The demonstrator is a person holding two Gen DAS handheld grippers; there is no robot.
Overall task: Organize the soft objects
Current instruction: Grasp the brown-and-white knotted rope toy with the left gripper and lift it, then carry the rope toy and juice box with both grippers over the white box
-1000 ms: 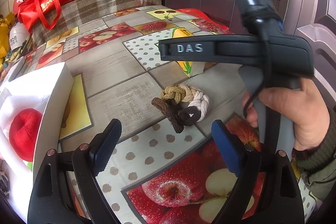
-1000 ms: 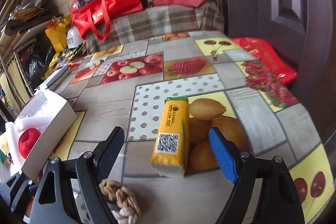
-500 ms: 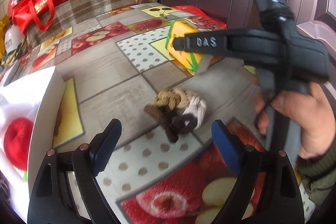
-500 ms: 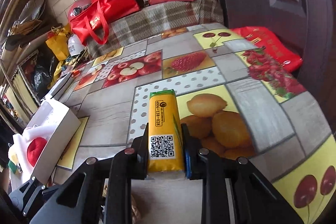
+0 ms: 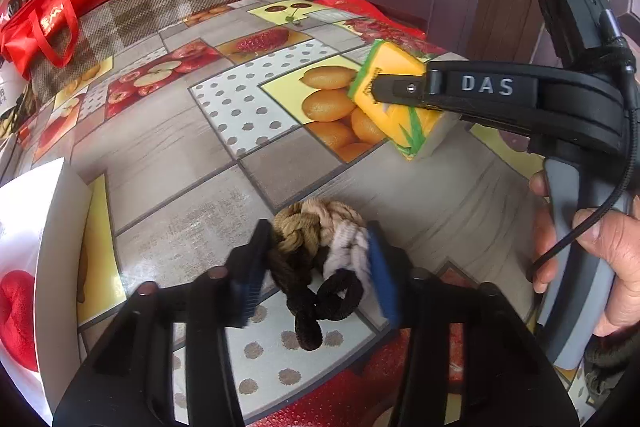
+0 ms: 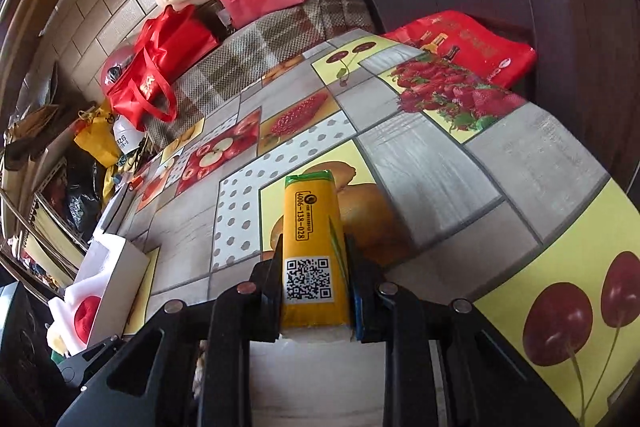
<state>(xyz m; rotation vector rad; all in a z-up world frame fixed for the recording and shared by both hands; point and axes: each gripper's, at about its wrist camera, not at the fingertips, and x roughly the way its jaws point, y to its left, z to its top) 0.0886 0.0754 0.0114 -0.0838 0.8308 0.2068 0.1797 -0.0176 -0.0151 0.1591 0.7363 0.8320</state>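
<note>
You are at the pick-up step, both hands at once. Your left tongs (image 5: 316, 267) have just been closing around the rope knot (image 5: 320, 247), which lies on the bench (image 5: 168, 147); both pads touch its sides, so the pinch looks made. Your right tongs (image 6: 314, 283) are pinching the tissue pack (image 6: 312, 251) by its near end, tilted, far end low over the bench. Next move, as I judge it: lift both clear and carry them left to the white box (image 5: 60, 239), which already holds a red plush (image 5: 16, 311). The box wall stands up in the path, so clear its rim. The bench between is bare. The right tongs cross above the left; keep them apart.
</note>
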